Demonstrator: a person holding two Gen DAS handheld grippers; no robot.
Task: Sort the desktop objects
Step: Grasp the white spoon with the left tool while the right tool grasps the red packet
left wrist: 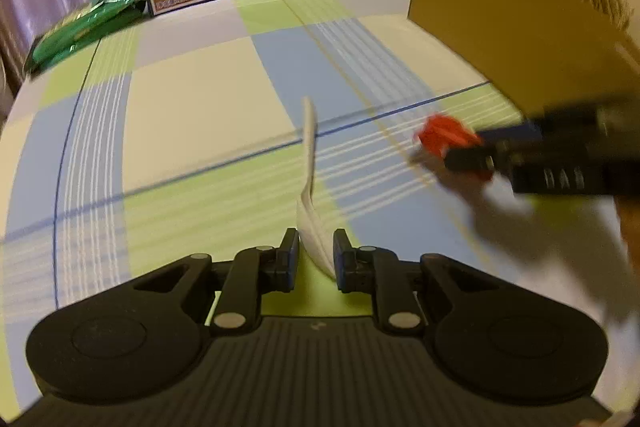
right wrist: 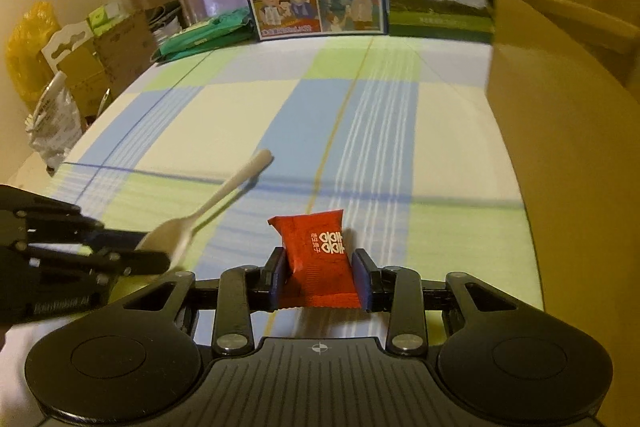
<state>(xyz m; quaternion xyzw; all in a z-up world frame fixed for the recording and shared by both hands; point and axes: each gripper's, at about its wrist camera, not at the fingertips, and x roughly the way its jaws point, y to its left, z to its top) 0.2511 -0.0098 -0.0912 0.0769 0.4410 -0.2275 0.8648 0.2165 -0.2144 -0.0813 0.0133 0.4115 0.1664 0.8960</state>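
Both your grippers are loaded: left gripper (left wrist: 316, 255) clamps the white spoon (left wrist: 310, 163), right gripper (right wrist: 320, 277) the red packet (right wrist: 318, 259); the cardboard box (right wrist: 560, 131) stands just right

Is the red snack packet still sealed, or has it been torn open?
It looks sealed. In the right wrist view the red packet has both crimped ends whole and nothing spills out, held between the right tool's fingers.

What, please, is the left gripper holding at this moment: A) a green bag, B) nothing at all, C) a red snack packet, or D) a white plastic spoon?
D: the left gripper is closed on the bowl of the white plastic spoon, handle pointing forward, while the red packet sits in the right gripper.
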